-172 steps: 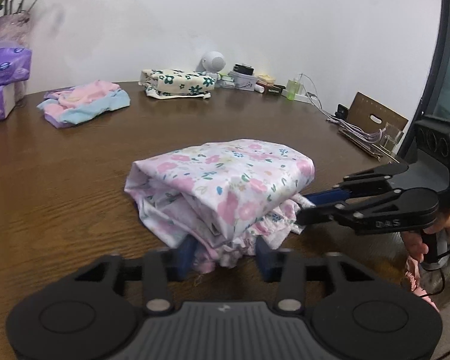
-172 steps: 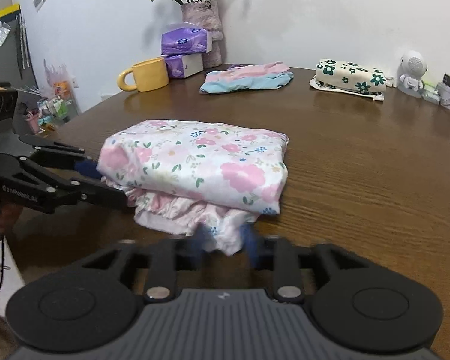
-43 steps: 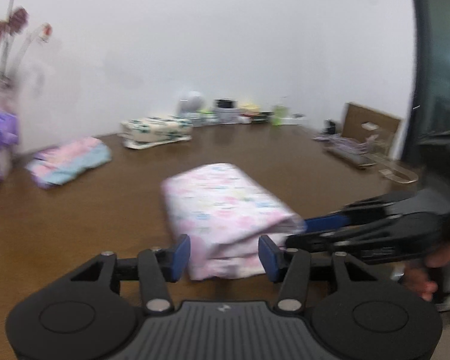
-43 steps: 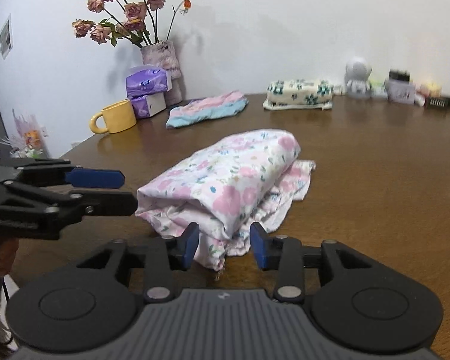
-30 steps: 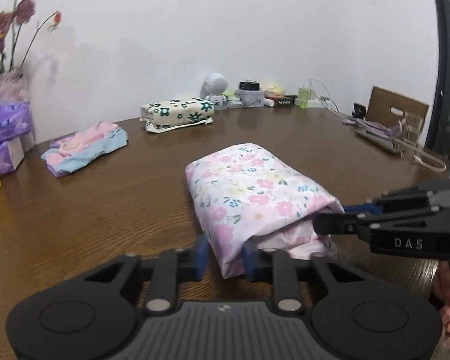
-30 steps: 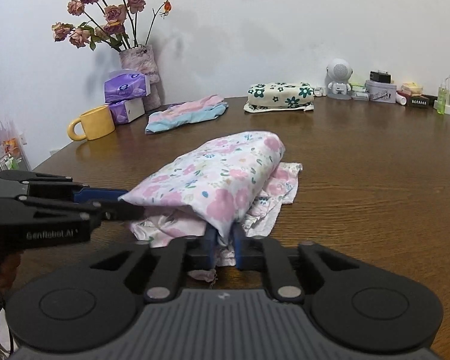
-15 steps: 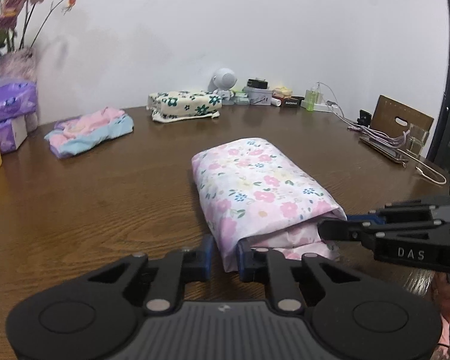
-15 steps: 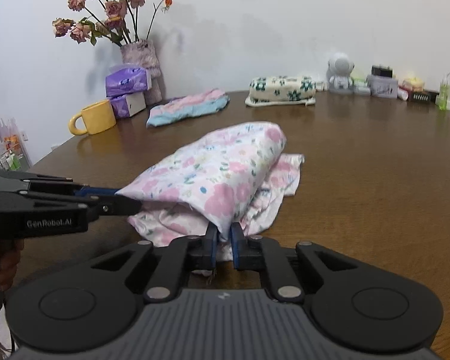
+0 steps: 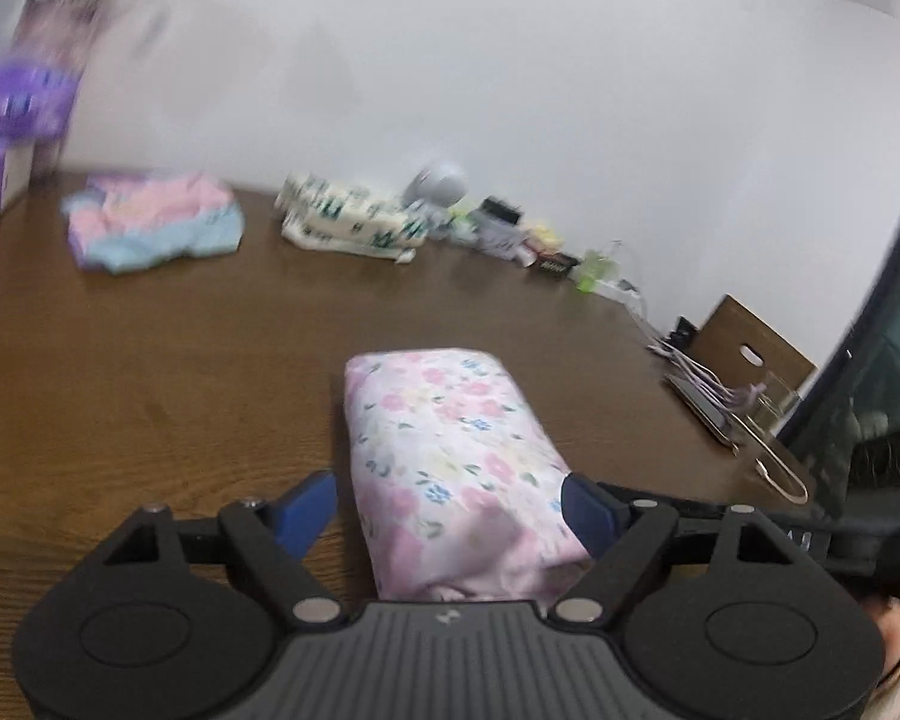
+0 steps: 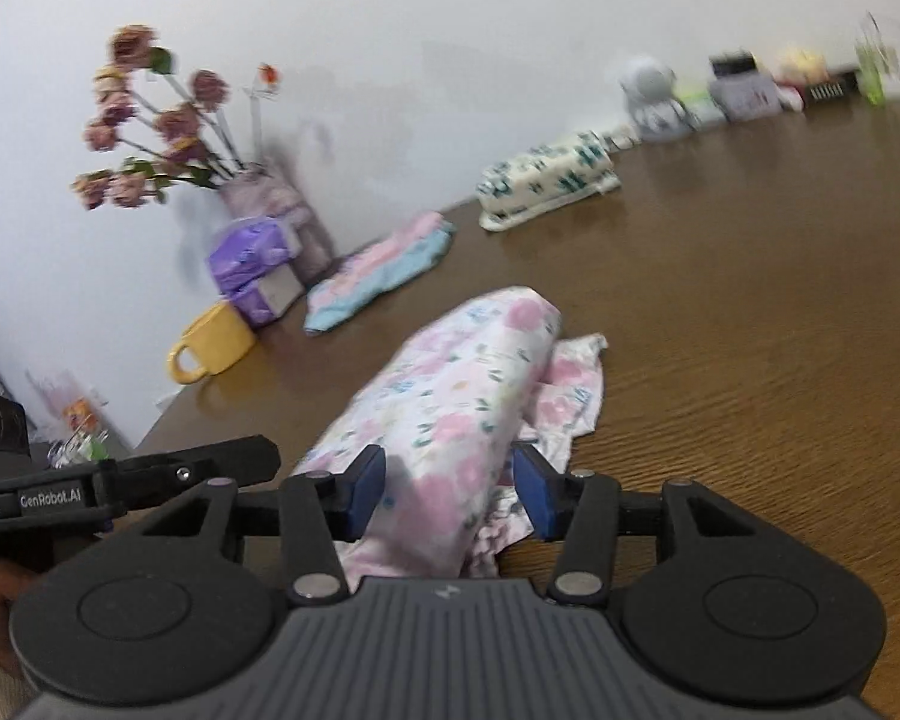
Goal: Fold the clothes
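Note:
A folded pink floral garment (image 9: pixel 450 456) (image 10: pixel 450 402) lies as a thick bundle on the brown wooden table (image 9: pixel 150 360). My left gripper (image 9: pixel 450 510) is open, its blue pads standing on either side of the bundle's near end. My right gripper (image 10: pixel 450 489) is open too, straddling the other near end, where a loose ruffled layer (image 10: pixel 570 396) sticks out beneath. The left gripper's black body (image 10: pixel 120 480) appears at the left of the right wrist view. Both views are motion-blurred.
Along the far table edge lie a folded pink-and-blue garment (image 9: pixel 150 228), a folded green-flowered garment (image 9: pixel 342 222), a small white robot figure (image 9: pixel 441 189) and small clutter. A yellow mug (image 10: pixel 213 342), purple tissue packs (image 10: pixel 252 258) and a flower vase (image 10: pixel 270 198) stand at the left. Cables and a brown holder (image 9: pixel 744 360) sit right.
Both grippers were shut on the bundle's near edge half a second ago; now both have opened wide and let it go. The cameras have tilted and swung.

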